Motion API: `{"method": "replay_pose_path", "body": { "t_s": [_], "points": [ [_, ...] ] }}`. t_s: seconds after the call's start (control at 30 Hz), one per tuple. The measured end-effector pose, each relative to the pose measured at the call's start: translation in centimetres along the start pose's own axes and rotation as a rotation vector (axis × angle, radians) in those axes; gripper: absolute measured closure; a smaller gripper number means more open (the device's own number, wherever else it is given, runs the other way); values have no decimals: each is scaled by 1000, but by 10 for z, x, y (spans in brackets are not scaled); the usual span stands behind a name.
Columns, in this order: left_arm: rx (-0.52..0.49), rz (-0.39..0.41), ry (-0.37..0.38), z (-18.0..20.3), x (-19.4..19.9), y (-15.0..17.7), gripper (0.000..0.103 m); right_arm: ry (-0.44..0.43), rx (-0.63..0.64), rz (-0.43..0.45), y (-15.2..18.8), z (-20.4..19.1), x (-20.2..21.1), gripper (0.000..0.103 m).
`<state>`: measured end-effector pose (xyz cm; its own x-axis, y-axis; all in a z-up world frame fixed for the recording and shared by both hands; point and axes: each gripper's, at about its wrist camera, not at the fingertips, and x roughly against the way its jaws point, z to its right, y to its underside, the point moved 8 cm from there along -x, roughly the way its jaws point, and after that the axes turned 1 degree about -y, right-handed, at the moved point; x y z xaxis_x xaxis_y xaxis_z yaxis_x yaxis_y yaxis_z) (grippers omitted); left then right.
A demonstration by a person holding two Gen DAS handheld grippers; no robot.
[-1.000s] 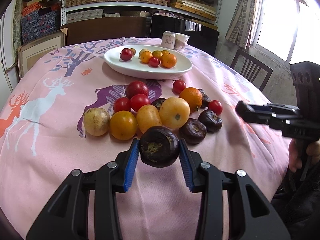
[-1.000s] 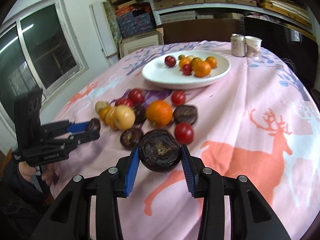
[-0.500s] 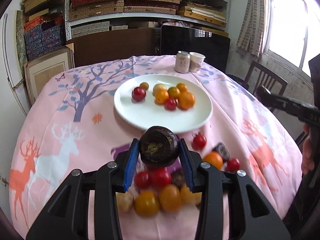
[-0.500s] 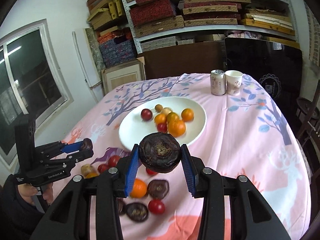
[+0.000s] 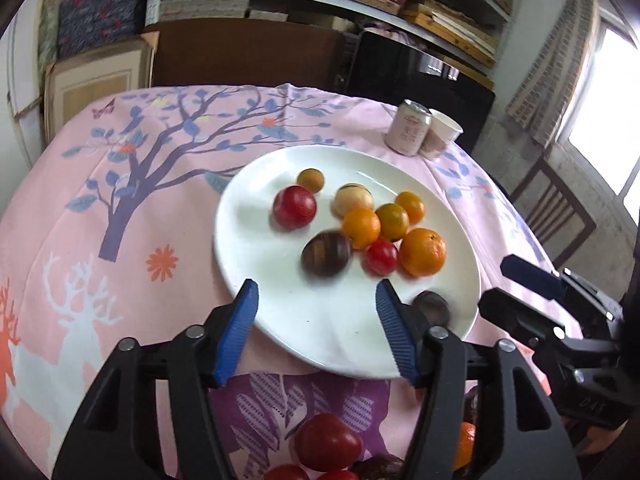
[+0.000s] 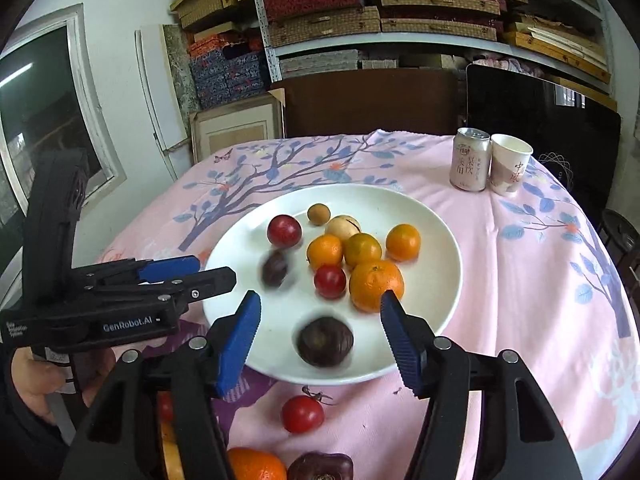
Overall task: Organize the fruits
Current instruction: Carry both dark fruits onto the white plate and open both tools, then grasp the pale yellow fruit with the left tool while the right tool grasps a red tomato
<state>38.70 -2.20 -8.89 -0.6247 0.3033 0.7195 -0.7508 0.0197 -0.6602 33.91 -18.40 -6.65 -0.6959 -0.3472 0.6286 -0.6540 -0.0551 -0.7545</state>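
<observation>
over the near edge of the wide white ceramic plate i hold both of my tools, and each one stands wide open with nothing between its blue ribbed pads. my left gripper hovers above the plate's front rim, and the dark purple round fruit nearest it lies on the white surface just ahead of the gap, blurred, touching the small orange citrus beside it. my right gripper hangs over the plate's near right part; a second dark purple round fruit sits on the plate right between and just below its spread fingers, apart from both pads. in the left view that same fruit shows only partly behind my right-hand pad. further in on the plate are a red plum-like fruit, a big orange, a small red tomato, and several small yellow-orange ones bunched together. off the plate, on the pink cloth printed with deer and a tree, a red tomato with a stem lies just below the rim, and more red, orange and dark fruit crowd the bottom edge of both views. a pink drink can and a paper cup stand side by side, touching, at the far right of the table.
</observation>
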Motion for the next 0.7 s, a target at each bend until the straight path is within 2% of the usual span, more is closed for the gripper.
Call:
{"method": "replay_pose_path", "body": {
  "t_s": [0.1,0.2,0.33,0.5,0.63,0.7],
  "points": [
    [-5,11,-5,-4,14,7,41,-4,-13,8,6,3,14,40],
    [-57,13,-2,3,36,27,37,-28,-34,18,17,8,33,40],
    [-171,18,-19,17,66,69,34,-67,-105,26,47,21,56,37],
    [-235,9,-32,16,95,120,34,-83,-151,2,85,29,66,37],
    [-255,-21,-63,7,101,153,34,-93,-164,-31,110,29,64,36],
    [-277,-37,-90,5,98,164,34,-115,-203,-23,112,34,68,36]
  ]
}}
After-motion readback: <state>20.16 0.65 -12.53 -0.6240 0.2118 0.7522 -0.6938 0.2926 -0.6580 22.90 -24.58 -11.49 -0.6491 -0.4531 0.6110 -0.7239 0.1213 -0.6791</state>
